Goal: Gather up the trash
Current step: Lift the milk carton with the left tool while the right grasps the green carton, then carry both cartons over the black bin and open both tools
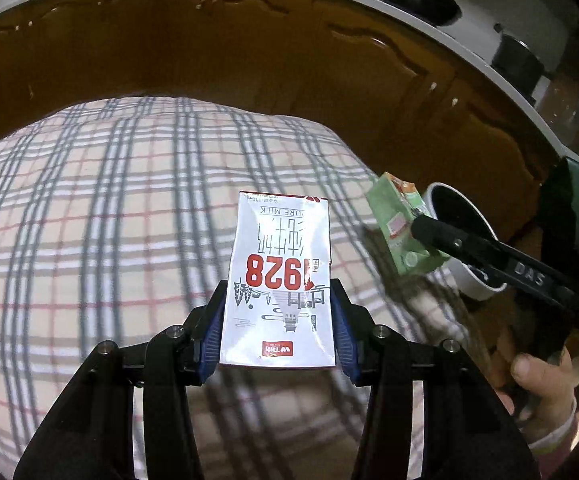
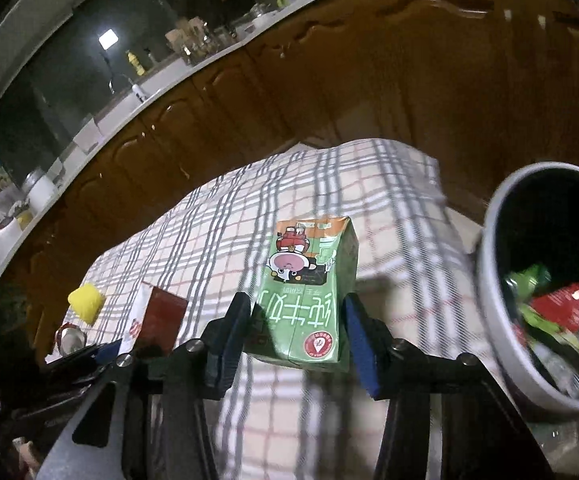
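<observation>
Two cartons were held above the checked cloth (image 1: pixel 89 220): white milk carton (image 1: pixel 279 280) clamped in left gripper (image 1: pixel 279 336), green carton (image 2: pixel 309 292) clamped in right gripper (image 2: pixel 297 340), beside the part-filled bin (image 2: pixel 497 280), presumably for dropping.

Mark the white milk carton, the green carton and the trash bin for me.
white milk carton (image 1: pixel 281 280), left wrist view, on its printed front face.
green carton (image 2: pixel 309 300), right wrist view, on its front face.
trash bin (image 2: pixel 489 264), right wrist view, on its grey rim.
</observation>
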